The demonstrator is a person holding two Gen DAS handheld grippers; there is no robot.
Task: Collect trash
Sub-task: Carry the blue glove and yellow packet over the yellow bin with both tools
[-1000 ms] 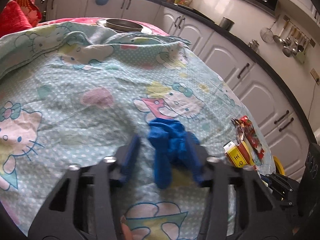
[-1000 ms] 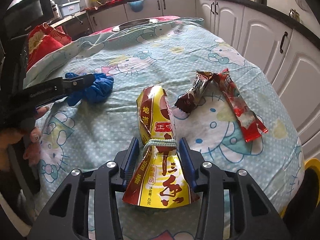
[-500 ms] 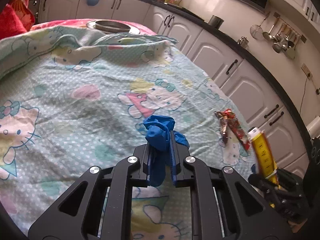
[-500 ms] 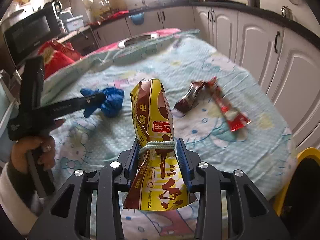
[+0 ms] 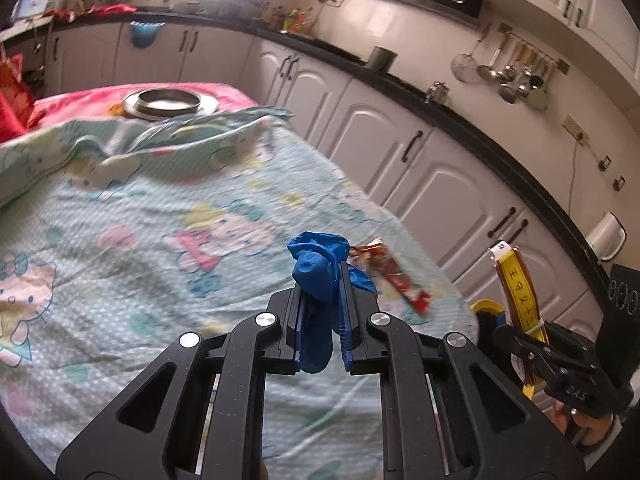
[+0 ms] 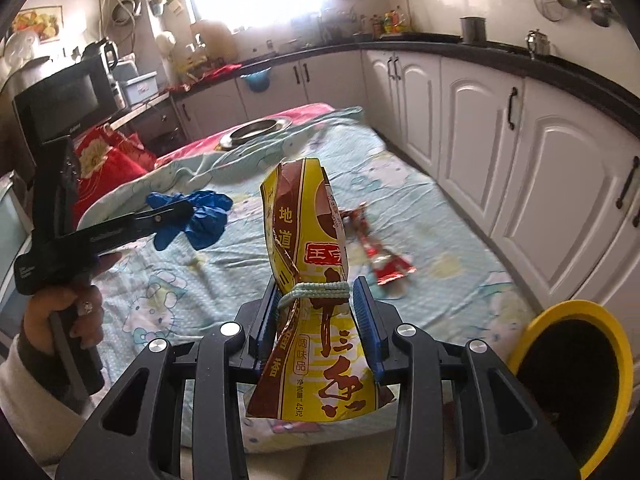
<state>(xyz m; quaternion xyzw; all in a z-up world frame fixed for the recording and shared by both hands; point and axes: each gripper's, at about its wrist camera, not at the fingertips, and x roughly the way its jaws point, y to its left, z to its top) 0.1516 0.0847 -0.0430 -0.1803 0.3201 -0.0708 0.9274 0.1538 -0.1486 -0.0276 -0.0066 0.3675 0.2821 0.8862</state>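
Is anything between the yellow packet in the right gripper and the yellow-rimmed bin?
Nothing visible: the right gripper holds the yellow packet aloft, and the yellow-rimmed bin stands open just beside it past the table edge.

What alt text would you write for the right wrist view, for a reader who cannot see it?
The right gripper holds a yellow snack bag at its tied middle, above a cartoon-print cloth. To the left, the left gripper holds a blue glove; a red wrapper lies on the cloth, and a yellow-rimmed bin stands lower right.

Your wrapper [image 6: 380, 256] lies near the table's [image 5: 120, 216] right edge; the metal basin [image 5: 168, 101] sits at its far end, the bin [image 6: 576, 376] below its near-right corner.
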